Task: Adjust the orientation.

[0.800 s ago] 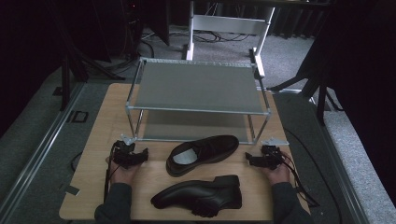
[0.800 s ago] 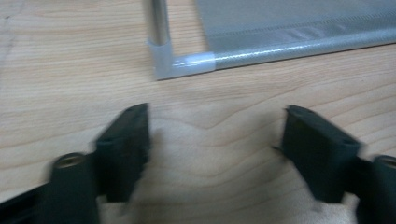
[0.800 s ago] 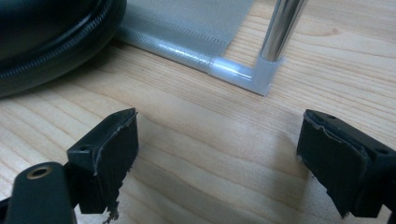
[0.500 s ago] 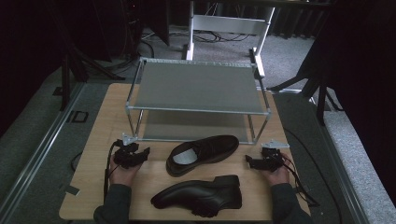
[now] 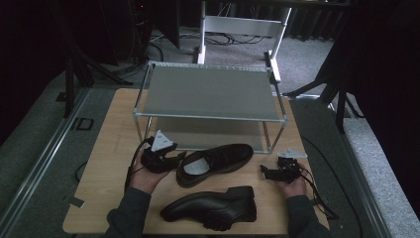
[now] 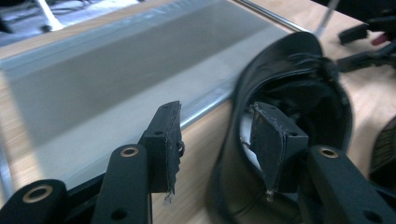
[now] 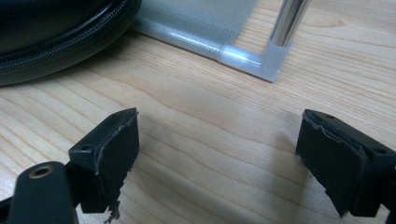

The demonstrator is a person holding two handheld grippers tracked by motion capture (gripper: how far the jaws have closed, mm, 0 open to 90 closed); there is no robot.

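Left gripper (image 5: 174, 157) at the heel rim of the upper shoe (image 5: 216, 161).
Its jaws straddled the rim, one inside, not yet pressing; the right gripper (image 5: 265, 171), lower right, gaped wide over bare table (image 5: 111, 163).

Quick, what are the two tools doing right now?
Left tool: open, one jaw inside the heel opening of the far shoe, the other outside; not yet gripping.
Right tool: open wide over bare table, holding nothing.

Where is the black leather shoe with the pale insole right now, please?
In the high view, the black leather shoe with the pale insole lies mid-table before the grey two-tier metal rack, its heel at the left gripper, the second black shoe nearer the person.
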